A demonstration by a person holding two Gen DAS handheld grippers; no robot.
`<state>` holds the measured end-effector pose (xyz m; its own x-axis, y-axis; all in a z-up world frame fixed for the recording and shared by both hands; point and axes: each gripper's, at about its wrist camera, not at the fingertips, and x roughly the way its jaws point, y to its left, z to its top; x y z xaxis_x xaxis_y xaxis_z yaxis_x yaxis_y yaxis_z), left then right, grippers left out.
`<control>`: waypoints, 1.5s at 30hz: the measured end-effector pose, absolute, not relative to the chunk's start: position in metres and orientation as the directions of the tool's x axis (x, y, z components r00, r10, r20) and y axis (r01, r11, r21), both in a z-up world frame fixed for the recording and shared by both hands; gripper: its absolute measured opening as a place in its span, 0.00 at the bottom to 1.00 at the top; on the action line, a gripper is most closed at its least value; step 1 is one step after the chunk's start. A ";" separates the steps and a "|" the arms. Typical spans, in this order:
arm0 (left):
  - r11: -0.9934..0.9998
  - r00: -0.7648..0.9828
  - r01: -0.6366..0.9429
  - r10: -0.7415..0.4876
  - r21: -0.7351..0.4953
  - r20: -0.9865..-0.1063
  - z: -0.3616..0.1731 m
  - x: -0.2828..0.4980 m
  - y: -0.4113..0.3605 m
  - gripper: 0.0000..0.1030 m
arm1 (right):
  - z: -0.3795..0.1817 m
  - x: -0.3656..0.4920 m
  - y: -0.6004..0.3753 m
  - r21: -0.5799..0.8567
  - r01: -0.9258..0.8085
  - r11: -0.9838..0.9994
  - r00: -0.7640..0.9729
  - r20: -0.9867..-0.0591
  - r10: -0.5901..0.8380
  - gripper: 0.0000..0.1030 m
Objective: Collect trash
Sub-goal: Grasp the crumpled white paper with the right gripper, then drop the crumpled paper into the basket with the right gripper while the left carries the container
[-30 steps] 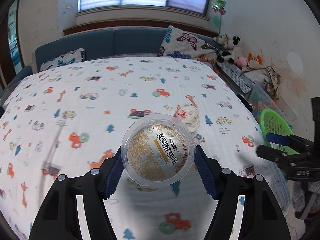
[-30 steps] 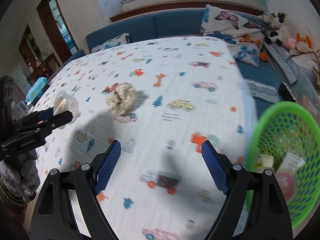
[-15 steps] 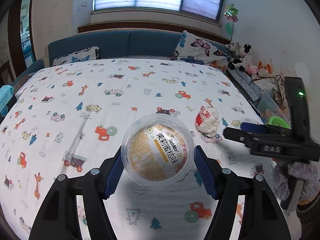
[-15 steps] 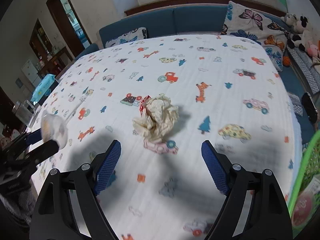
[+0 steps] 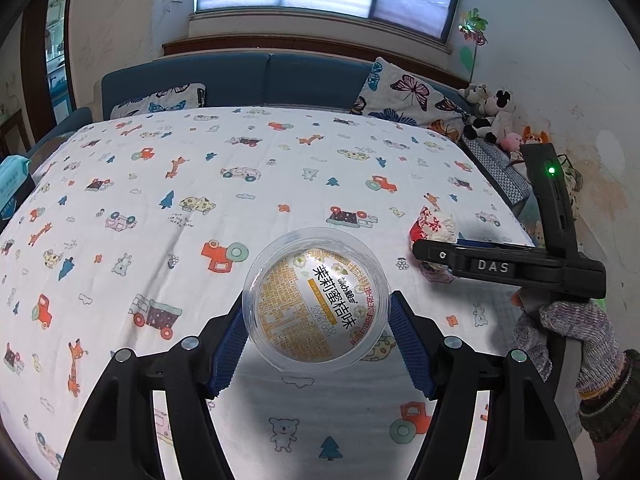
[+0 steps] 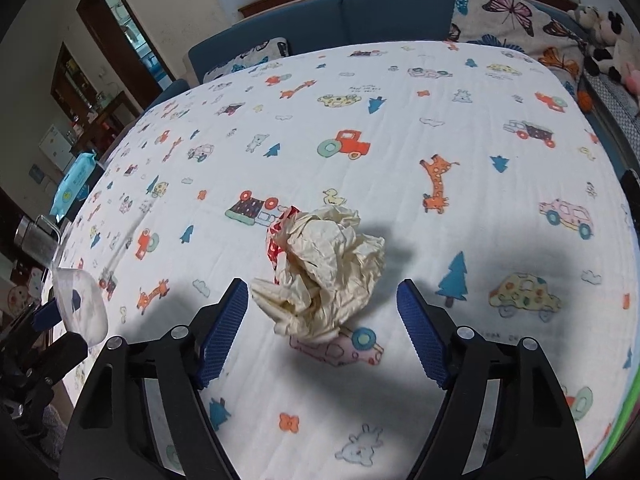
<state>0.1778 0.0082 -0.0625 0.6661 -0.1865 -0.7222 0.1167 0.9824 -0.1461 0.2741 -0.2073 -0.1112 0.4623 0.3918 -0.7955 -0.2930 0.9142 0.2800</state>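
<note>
My left gripper is shut on a clear plastic cup with a yellow printed lid and holds it above the bed. The cup also shows at the left edge of the right wrist view. My right gripper is open and low over the bed, its blue pads on either side of a crumpled cream and red paper ball, apart from it. The paper ball shows in the left wrist view just behind the right gripper.
The bed carries a white sheet with cartoon prints. A green basket rim shows at the lower right edge. Butterfly pillows and plush toys lie at the back right. A blue wipes pack sits left.
My right gripper swung left away from the green basket and moved down to the paper ball, which now sits between its pads. My left gripper kept the cup and moved back.
</note>
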 end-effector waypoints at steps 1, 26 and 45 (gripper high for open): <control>0.982 0.665 0.116 -0.186 -0.146 -0.723 -0.063 0.178 0.008 0.64 | -0.113 0.275 -0.206 0.278 -0.296 0.914 0.457 -0.799 0.391 0.65; 0.966 0.669 0.209 -0.256 -0.154 -0.697 -0.048 0.160 -0.037 0.64 | -0.081 0.219 -0.254 0.245 -0.263 0.933 0.535 -0.768 0.352 0.55; 0.919 0.623 0.362 -0.364 -0.157 -0.693 -0.042 0.150 -0.117 0.64 | -0.065 0.154 -0.400 0.163 -0.007 0.987 0.623 -0.771 0.132 0.56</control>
